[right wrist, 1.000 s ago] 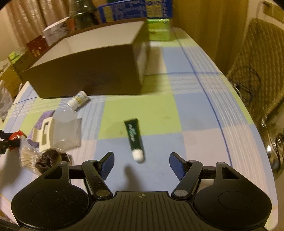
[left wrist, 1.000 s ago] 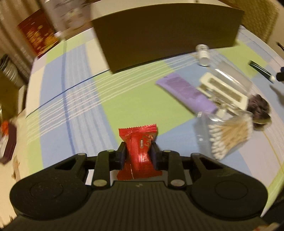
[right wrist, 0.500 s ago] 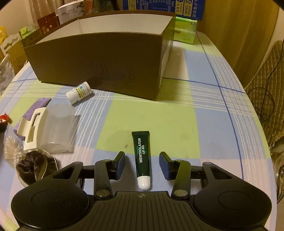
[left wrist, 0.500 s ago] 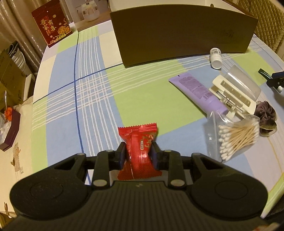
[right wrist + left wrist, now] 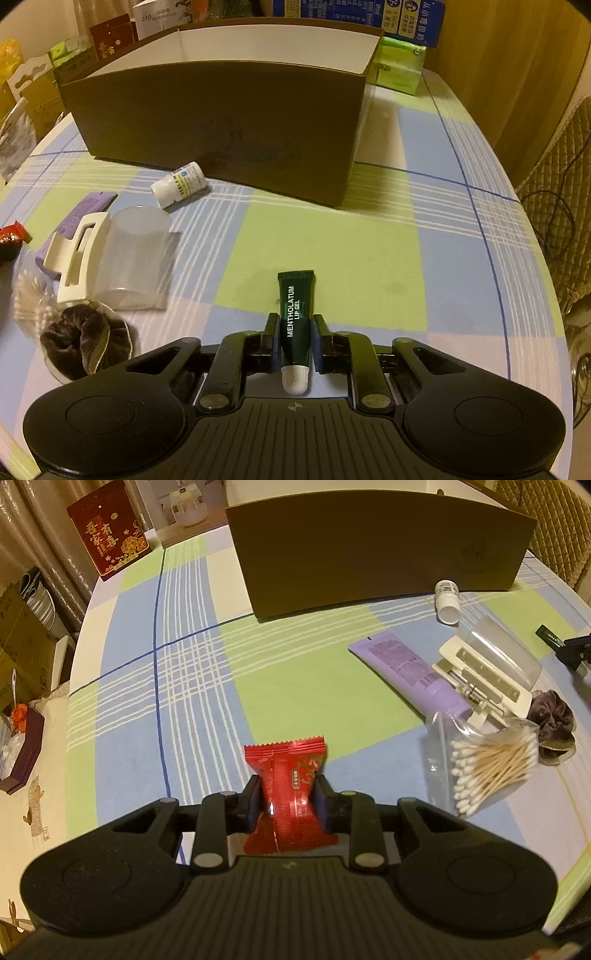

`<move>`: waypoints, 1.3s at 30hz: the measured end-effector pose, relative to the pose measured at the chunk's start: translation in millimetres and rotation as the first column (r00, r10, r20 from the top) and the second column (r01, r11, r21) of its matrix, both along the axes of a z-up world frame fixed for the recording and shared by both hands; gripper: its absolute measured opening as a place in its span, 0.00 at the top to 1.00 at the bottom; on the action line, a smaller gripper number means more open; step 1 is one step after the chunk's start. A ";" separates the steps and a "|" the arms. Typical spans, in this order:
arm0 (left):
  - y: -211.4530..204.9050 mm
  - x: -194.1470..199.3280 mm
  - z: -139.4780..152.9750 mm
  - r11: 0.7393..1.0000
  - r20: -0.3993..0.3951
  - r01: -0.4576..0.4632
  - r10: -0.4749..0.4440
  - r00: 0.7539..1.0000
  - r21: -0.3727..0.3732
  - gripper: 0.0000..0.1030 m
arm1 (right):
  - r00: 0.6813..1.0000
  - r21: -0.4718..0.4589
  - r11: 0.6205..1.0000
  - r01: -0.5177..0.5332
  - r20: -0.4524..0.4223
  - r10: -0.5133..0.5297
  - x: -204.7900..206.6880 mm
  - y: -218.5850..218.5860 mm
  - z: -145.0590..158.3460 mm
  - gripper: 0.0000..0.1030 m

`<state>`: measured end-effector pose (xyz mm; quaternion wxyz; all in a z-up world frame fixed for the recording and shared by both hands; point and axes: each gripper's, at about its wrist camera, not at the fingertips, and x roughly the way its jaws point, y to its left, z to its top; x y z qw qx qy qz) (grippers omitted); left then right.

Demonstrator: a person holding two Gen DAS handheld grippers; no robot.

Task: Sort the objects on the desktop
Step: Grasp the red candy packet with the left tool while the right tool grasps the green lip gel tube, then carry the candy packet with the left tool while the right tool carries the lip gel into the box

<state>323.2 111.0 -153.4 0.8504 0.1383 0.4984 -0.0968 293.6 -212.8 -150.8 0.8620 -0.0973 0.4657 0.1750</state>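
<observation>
Between left hand-held gripper [image 5: 289, 802] pads, crinkly red sachet [image 5: 287, 789]; right hand-held gripper [image 5: 294, 341] clamps glossy green tube [image 5: 296, 313]

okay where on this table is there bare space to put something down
The checked tablecloth lies bare left of the brown cardboard box and purple tube. Another patch lies right of the box. It is crowded around the clear plastic case, cotton swabs bag and dark scrunchie.

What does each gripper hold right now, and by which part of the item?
The left gripper pinches the red candy packet across its middle. The right gripper clamps the green lip gel tube at its lower body, near the cap.
</observation>
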 end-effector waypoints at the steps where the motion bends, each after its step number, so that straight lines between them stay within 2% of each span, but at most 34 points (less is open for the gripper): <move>1: -0.7 -0.2 0.2 1.000 -0.001 0.001 -0.001 1.000 -0.001 0.78 | 1.000 0.004 1.000 0.004 -0.001 -0.004 -0.8 -0.3 0.0 0.87; 9: -1.4 -5.1 8.4 1.000 0.001 -0.003 0.003 1.000 -0.023 0.78 | 1.000 0.047 0.999 0.005 -0.027 -0.003 -14.5 1.2 4.4 0.87; 18: -11.2 -0.2 37.5 0.999 0.062 0.019 -0.017 0.998 -0.033 0.78 | 1.000 0.107 0.994 -0.005 -0.022 0.008 -23.7 4.7 25.5 0.87; 29: -34.3 20.7 84.3 0.995 0.187 0.081 -0.070 0.980 -0.055 0.78 | 0.998 0.158 0.987 -0.039 0.055 0.031 -9.6 19.2 72.8 0.87; 39: -53.5 73.4 120.5 0.991 0.280 0.122 -0.102 0.955 -0.057 0.78 | 0.987 0.194 0.979 -0.066 0.160 0.035 31.8 35.3 123.4 0.87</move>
